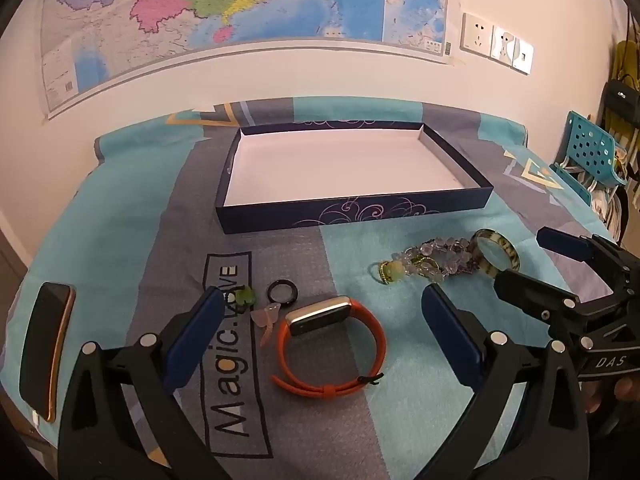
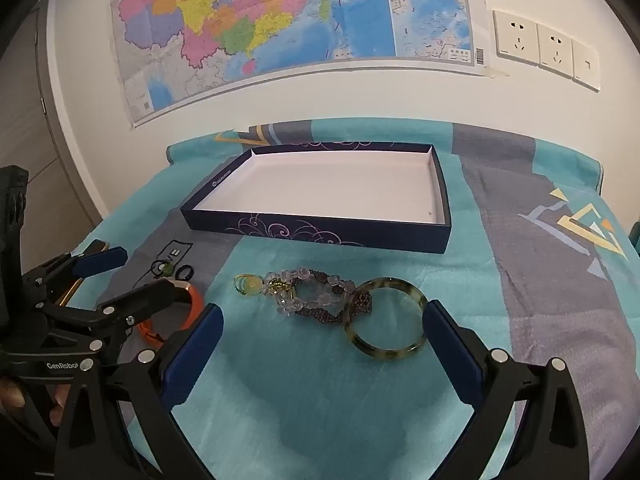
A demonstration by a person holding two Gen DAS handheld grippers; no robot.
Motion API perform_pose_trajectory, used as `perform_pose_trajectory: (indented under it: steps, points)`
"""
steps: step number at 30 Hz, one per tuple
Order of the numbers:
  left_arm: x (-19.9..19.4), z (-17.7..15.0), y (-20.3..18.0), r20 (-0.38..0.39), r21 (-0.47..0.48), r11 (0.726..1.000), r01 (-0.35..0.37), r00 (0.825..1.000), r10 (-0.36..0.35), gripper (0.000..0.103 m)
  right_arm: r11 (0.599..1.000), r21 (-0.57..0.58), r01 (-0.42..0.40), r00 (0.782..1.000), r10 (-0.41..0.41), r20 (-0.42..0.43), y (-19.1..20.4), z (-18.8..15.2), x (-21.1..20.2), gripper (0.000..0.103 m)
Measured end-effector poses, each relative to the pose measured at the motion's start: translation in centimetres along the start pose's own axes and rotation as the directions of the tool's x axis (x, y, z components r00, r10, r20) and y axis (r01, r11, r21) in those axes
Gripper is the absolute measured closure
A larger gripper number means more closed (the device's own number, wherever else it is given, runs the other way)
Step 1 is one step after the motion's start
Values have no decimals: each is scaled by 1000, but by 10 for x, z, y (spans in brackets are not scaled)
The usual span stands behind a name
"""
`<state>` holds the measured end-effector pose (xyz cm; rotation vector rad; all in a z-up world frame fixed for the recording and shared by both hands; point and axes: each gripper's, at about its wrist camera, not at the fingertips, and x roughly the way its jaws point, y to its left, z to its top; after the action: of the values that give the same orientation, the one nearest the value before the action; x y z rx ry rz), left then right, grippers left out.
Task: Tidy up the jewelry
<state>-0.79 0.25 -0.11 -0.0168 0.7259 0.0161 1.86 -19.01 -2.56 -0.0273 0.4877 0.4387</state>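
An empty dark blue box (image 1: 352,213) with a white inside lies at the back of the table; it also shows in the right wrist view (image 2: 320,232). My left gripper (image 1: 324,304) is open over an orange smartwatch (image 1: 332,344), with a black ring (image 1: 283,291), a pink charm (image 1: 267,320) and a green charm (image 1: 245,295) beside it. My right gripper (image 2: 322,320) is open just in front of a green bangle (image 2: 386,318), beaded bracelets (image 2: 316,294) and a yellow bead charm (image 2: 250,283). Both grippers are empty.
A phone (image 1: 46,348) lies at the table's left edge. A teal and grey cloth (image 2: 320,380) covers the table. A wall with a map and sockets stands behind. A blue chair (image 1: 588,152) is at the far right.
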Motion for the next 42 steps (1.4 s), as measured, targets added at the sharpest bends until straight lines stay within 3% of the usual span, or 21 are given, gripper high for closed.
perform_pose_trajectory:
  steps: [42]
  points:
    - [-1,-1,-1,-7,-2,1000,-5,1000,5,6,1000,-5,-14,1000,14,-11,2,-3,3,6]
